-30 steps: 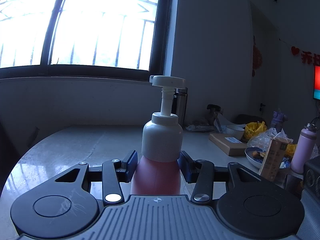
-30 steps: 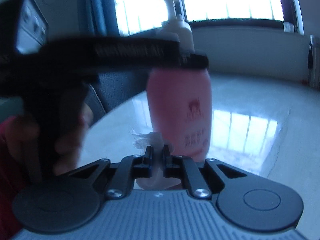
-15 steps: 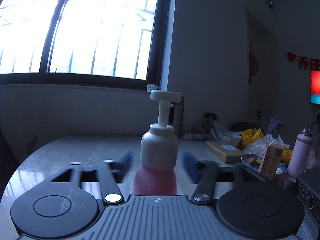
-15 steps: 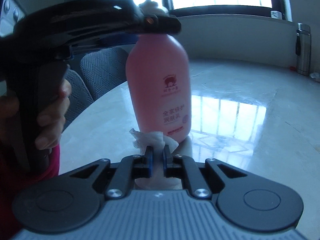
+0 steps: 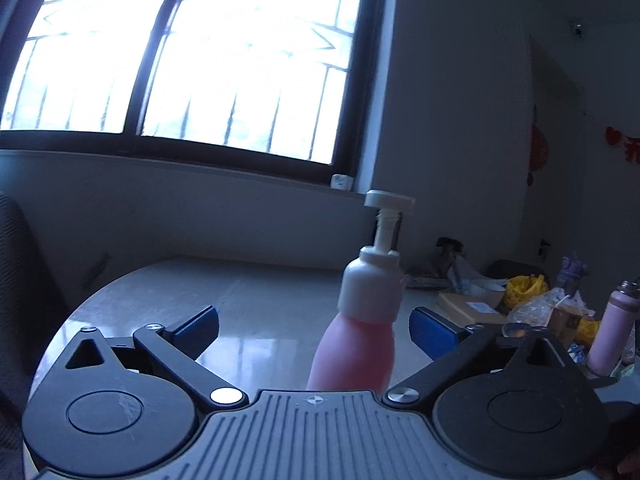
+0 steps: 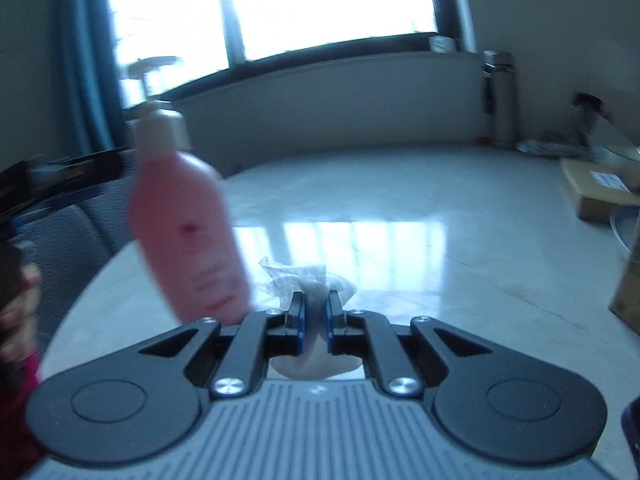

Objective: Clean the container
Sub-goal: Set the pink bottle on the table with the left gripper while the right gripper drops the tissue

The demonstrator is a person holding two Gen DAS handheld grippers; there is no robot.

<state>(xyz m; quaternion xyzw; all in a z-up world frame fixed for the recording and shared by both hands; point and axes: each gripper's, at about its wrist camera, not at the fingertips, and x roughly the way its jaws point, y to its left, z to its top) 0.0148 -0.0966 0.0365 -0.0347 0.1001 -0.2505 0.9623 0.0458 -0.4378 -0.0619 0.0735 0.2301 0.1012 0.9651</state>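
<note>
**Pink bottle free between my open left tongs, wipe pinched in my right**

The pink pump bottle (image 5: 356, 354) stands on the pale table (image 5: 248, 320), white collar and pump head on top. In my left wrist view it sits between my spread fingers, nearer the right-hand blue pad (image 5: 430, 330) but touching neither. My left gripper (image 5: 314, 330) is wide open and holds nothing.

In the right wrist view the same bottle (image 6: 186, 228) shows at the left, blurred and leaning; I cannot tell whether that lean is real or the lens. Just right of its base, my right gripper (image 6: 315, 322) is narrow, its jaws pinched on a crumpled white wipe (image 6: 298, 280) that bunches out past the fingertips and hangs down below them. Whether the wipe touches the bottle I cannot tell.

Farther off at the right stand a steel flask (image 6: 500, 100) by the wall, a cardboard box (image 5: 468, 306), a yellow bag (image 5: 524, 288) and a pink flask (image 5: 612, 338). A bright barred window (image 5: 192, 56) fills the far wall.
</note>
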